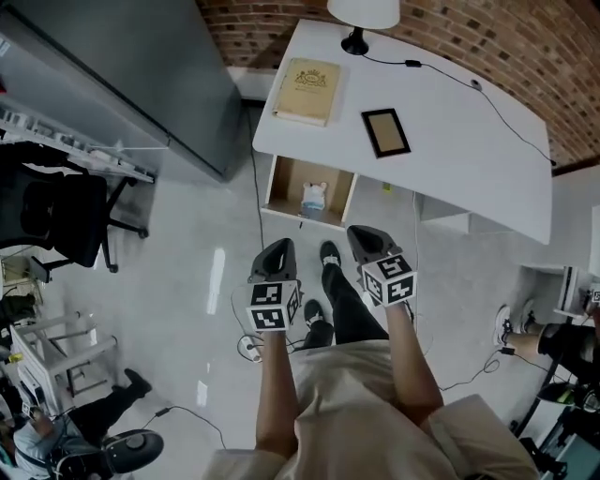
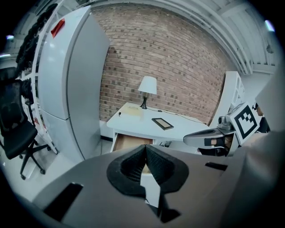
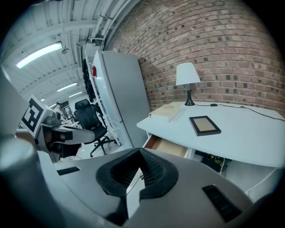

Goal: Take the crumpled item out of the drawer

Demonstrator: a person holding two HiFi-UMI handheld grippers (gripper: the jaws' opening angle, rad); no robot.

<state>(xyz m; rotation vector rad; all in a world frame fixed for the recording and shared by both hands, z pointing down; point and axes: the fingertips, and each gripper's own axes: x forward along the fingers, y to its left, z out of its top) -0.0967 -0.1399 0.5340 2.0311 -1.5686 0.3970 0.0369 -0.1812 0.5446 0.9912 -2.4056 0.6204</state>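
While both grippers hover short of the white desk (image 1: 450,150), its open drawer (image 1: 284,190) holds the crumpled item (image 1: 313,198).
Left gripper (image 1: 278,249) and right gripper (image 1: 367,234) are each clenched on nothing, jaws pressed together. They are held side by side in front of the desk, well apart from the drawer under its left part. The pale crumpled item lies toward the drawer's right wall. On the desk sit a tan book (image 1: 307,91), a dark picture frame (image 1: 385,131) and a lamp (image 1: 360,21) at its back edge.
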